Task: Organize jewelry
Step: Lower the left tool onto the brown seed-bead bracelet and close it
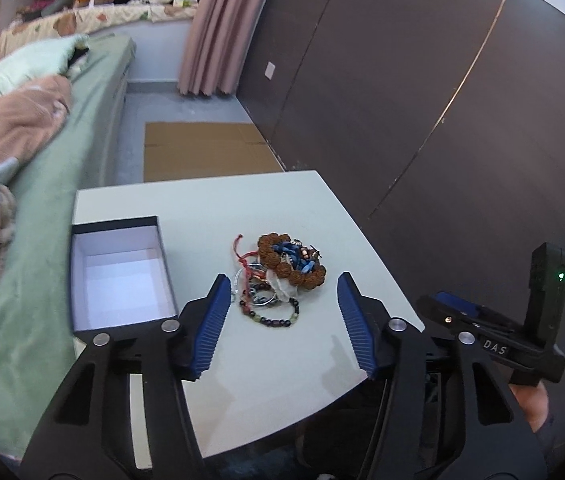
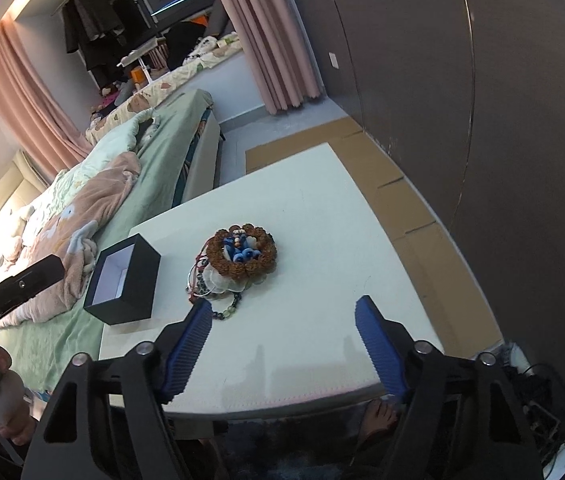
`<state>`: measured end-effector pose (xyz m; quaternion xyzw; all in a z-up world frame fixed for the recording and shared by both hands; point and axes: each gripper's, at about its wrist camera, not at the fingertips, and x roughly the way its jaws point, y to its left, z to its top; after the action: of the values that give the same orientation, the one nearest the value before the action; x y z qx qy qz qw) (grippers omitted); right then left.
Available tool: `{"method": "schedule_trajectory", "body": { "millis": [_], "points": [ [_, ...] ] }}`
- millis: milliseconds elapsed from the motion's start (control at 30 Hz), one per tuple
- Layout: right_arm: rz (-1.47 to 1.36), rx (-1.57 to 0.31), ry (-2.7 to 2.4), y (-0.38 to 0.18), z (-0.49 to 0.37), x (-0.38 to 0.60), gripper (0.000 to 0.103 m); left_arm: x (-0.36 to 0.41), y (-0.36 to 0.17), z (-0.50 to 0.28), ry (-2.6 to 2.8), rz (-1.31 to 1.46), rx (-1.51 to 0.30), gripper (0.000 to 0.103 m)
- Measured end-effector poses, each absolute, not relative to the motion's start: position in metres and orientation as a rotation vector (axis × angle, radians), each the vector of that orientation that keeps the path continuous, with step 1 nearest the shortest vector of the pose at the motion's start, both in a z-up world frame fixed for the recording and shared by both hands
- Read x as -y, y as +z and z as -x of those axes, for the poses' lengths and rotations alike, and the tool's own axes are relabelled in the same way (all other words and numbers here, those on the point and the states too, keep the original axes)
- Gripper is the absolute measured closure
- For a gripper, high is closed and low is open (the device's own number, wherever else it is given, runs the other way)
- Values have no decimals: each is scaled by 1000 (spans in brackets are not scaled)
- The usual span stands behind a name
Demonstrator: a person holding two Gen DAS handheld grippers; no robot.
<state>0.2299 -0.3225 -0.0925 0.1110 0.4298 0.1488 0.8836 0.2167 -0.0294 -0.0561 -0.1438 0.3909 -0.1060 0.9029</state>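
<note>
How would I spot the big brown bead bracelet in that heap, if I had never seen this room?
Start at the white table beside the green bed, where an open black box sits near the bed-side edge. Next to the box lies a small jewelry pile. The brown bead bracelet is the ring of large, knobbly beads at its far end, far chunkier than the thin dark-beaded and red-cord pieces nearby.
</note>
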Motion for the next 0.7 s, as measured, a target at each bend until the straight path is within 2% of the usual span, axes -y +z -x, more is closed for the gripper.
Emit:
{"method": "schedule_trajectory", "body": {
  "millis": [367,500,700],
  "points": [
    [-327,-939,308,-119,-276,323,48,38,-102,-283,-258,388,-936,60],
    [-358,-955,300,-135,-290,324,49,43,-121,-307,-263,413,-988,65],
    [-378,-979,299,-152,-299,329,49,45,-151,-337,-245,454,-1066,67]
  ]
}}
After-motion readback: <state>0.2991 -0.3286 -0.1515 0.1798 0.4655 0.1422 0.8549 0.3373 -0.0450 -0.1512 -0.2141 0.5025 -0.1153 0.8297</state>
